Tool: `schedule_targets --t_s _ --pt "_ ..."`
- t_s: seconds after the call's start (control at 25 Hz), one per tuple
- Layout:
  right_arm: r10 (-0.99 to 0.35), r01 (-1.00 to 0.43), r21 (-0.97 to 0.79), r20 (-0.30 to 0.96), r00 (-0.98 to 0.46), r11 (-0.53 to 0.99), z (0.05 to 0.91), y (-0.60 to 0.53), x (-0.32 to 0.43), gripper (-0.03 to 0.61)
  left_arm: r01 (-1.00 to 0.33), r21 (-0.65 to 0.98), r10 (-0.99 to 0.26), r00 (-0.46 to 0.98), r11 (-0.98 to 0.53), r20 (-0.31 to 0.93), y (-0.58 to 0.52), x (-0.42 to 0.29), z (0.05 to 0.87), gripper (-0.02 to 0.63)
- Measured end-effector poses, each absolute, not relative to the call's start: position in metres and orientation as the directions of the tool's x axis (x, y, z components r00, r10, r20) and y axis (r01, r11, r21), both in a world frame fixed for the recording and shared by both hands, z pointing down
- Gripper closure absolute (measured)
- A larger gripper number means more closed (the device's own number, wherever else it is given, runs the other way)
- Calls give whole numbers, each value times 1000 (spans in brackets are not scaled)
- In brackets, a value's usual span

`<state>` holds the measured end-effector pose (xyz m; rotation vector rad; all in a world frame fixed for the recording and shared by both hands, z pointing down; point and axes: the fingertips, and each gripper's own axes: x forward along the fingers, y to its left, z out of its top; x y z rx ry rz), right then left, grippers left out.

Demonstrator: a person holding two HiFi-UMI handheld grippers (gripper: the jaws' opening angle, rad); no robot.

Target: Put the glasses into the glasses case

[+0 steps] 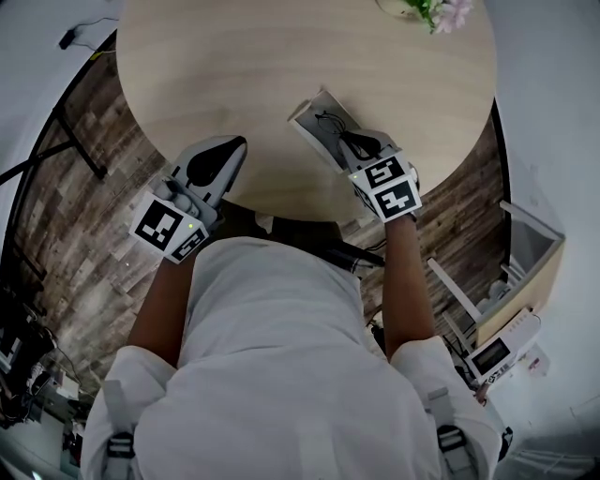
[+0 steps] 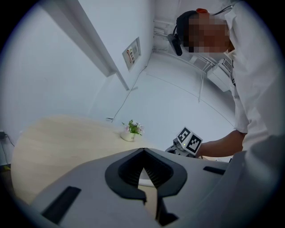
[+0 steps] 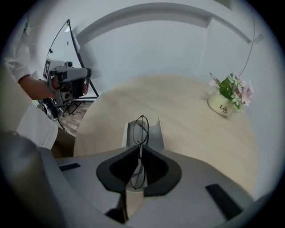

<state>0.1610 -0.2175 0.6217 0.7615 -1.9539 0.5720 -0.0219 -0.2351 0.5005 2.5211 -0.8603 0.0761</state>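
Thin black wire glasses (image 3: 141,129) stand on edge between the jaws of my right gripper (image 3: 139,149), which is shut on them. They hang just over the open grey glasses case (image 3: 155,133), which lies on the round wooden table (image 3: 191,129). From the head view the case (image 1: 312,124) lies near the table's (image 1: 281,66) front right edge, with the glasses (image 1: 333,122) over it and the right gripper (image 1: 364,147) behind them. My left gripper (image 1: 214,169) hovers at the table's front left edge, shut and holding nothing; its tips (image 2: 142,152) meet.
A small white pot of pink flowers (image 1: 433,11) stands at the table's far right edge; the same flower pot (image 3: 226,99) lies right of the case. On the floor to the right sits a white shelf with a device (image 1: 502,349). A black stand (image 3: 73,49) rises beyond the table's left side.
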Motion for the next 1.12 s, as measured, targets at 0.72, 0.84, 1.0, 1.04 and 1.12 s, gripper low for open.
schedule_targets --t_s 0.72,0.84,1.0,1.04,1.12 --pt "-152 -691 -138 928 -341 709 661 -208 142 534 -594 454 -570 795 -664 206 -219 -36 515 600" --pt "-138 -690 -153 927 -348 708 663 -209 140 534 -593 454 -570 796 -665 204 -220 -38 514 600" --pt "-124 -696 -176 926 -358 696 665 -208 136 534 -592 457 -569 796 -664 205 -220 -41 514 600" --pt "-121 -697 -180 926 -359 694 666 -208 135 534 -592 457 -568 797 -664 205 -219 -42 514 600" --pt "-116 -695 -179 928 -355 696 667 -209 135 534 -590 458 -568 798 -666 203 -220 -42 513 600"
